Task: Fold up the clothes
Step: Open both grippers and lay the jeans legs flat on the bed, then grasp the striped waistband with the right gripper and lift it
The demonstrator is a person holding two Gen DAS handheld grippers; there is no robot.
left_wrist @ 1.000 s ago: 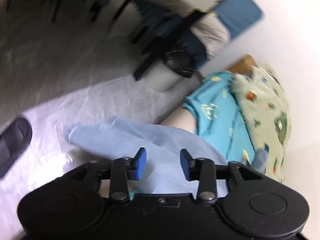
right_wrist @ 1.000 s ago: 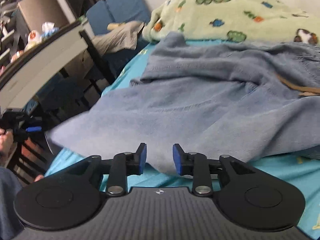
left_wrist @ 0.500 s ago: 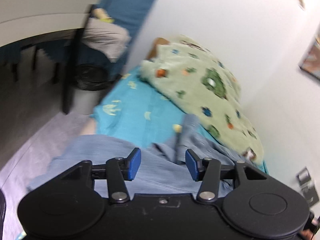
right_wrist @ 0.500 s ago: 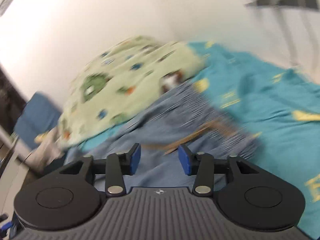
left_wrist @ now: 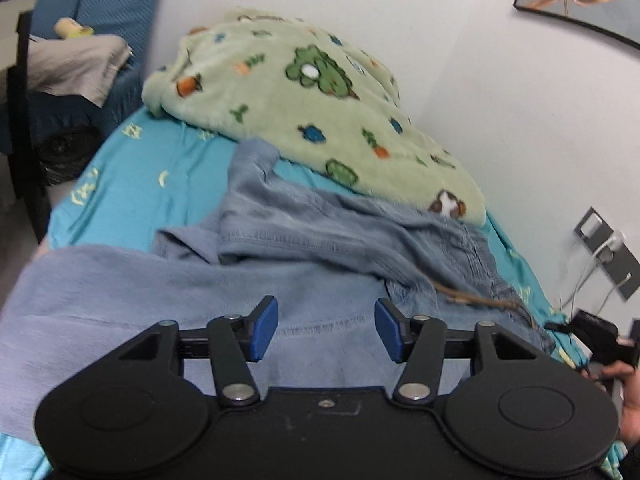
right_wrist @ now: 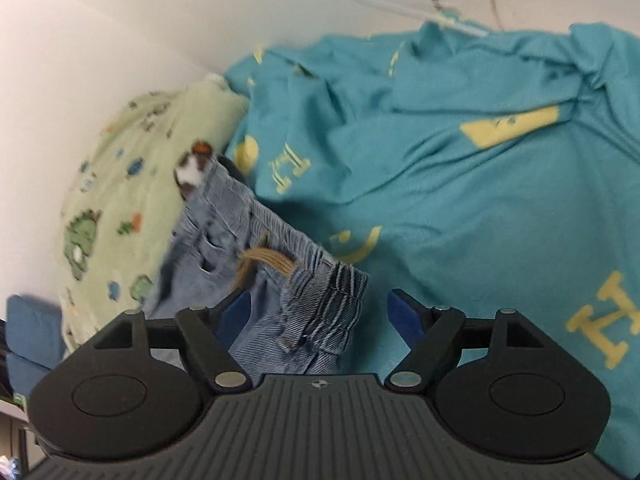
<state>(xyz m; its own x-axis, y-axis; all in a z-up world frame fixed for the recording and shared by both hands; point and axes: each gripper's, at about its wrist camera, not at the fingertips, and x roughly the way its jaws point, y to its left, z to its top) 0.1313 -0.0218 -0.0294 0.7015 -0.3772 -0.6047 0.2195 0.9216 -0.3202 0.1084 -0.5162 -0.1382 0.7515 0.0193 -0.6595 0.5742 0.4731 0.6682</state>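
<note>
Your left tongs (left_wrist: 326,330) hang over the near leg of the blue trousers (left_wrist: 320,240). Their jaws are opening, and the blue pads stand apart with nothing pinched between them; cloth lies only beneath them.

Your right tongs (right_wrist: 318,312) are at the waistband end. Their jaws are opening as well. The gathered elastic waistband (right_wrist: 320,280) sits between the two pads, but neither pad presses on it, so the garment is released.

The trousers lie spread on the bed, on the teal sheet (right_wrist: 480,200) printed with yellow letters and shapes. The fabric is pale blue, denim-like, soft and wrinkled. One leg runs across the near edge of the bed; the other lies rumpled behind it, reaching up to the green cartoon-print blanket (left_wrist: 304,112), which overlaps it along the wall side. A tan drawstring (right_wrist: 260,260) hangs out at the waistband. The waistband shows dense ribbing and a small pocket slit.

In the left view, your right hand (left_wrist: 630,400) appears at the right edge.
</note>
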